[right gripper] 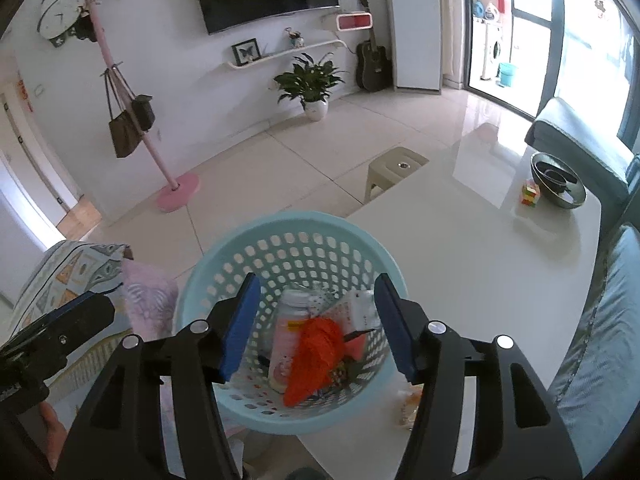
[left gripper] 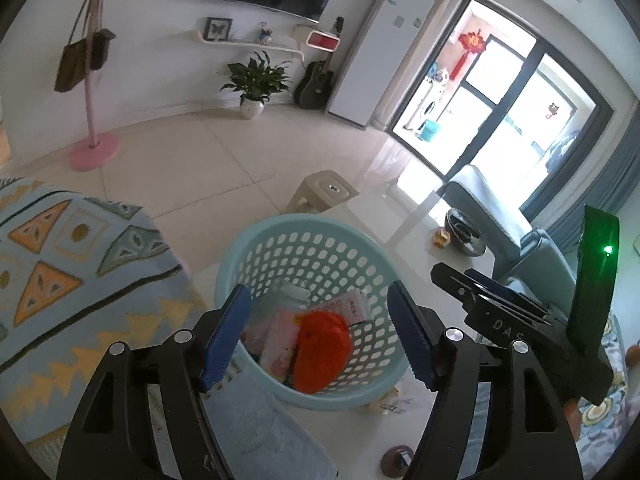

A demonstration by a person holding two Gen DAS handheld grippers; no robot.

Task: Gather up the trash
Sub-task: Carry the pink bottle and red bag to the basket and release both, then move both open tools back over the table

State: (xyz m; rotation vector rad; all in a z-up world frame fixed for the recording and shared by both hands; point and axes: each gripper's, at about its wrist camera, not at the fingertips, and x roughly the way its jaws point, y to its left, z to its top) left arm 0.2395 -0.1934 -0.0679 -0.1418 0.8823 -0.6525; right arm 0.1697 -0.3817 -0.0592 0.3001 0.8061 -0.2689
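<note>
Left wrist view: both grippers, left gripper (left gripper: 320, 332) & right gripper (right gripper: 316, 324), gaping, empty, directly over basket (left gripper: 240, 248); orange wrapper (left gripper: 322, 354) lies below.

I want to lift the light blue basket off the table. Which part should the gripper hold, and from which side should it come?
Probably the near rim of the basket, taken from above. The wall is thin and perforated, and the rolled lip faces up, so one finger could go inside and one outside. The trash lies low inside, clear of the rim.
</note>
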